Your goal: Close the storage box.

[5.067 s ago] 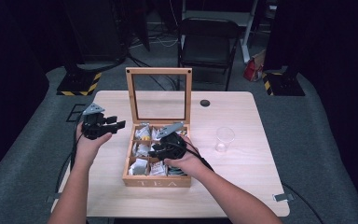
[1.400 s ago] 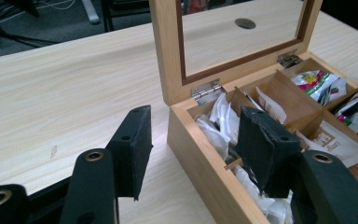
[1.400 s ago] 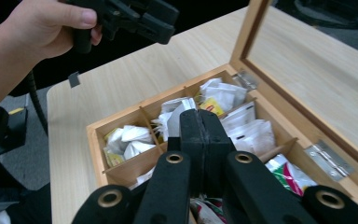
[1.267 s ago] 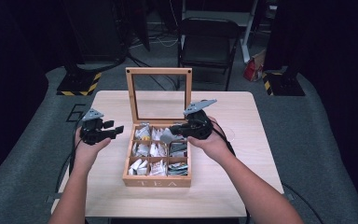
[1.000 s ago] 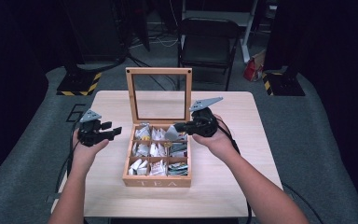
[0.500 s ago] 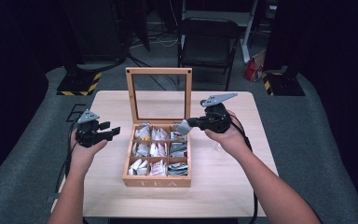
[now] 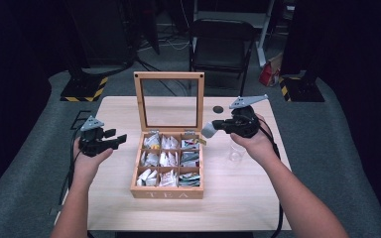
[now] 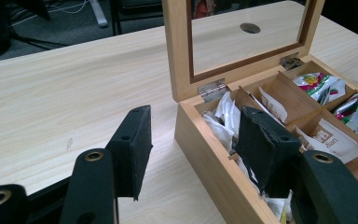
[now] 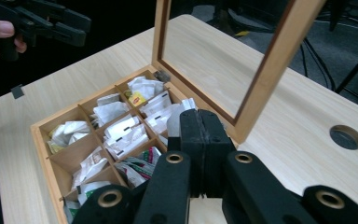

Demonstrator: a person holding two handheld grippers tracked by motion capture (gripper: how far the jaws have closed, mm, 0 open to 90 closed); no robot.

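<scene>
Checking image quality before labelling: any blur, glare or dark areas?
High view: table evenly lit, surroundings near black, soft overall. Left gripper view: jaws close and slightly soft, tea box sharp. Right gripper view: no glare on the lid; jaws bulk large in the foreground.

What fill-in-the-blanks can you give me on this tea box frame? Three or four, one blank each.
1. The lid of the tea box stands ____.
2. The right gripper is shut on a ____ taken from the box.
3. The left gripper has its jaws ____ and holds nothing.
4. The clear cup stands on the table to the ____ of the box.

Missing words: open; tea bag; open; right
</scene>
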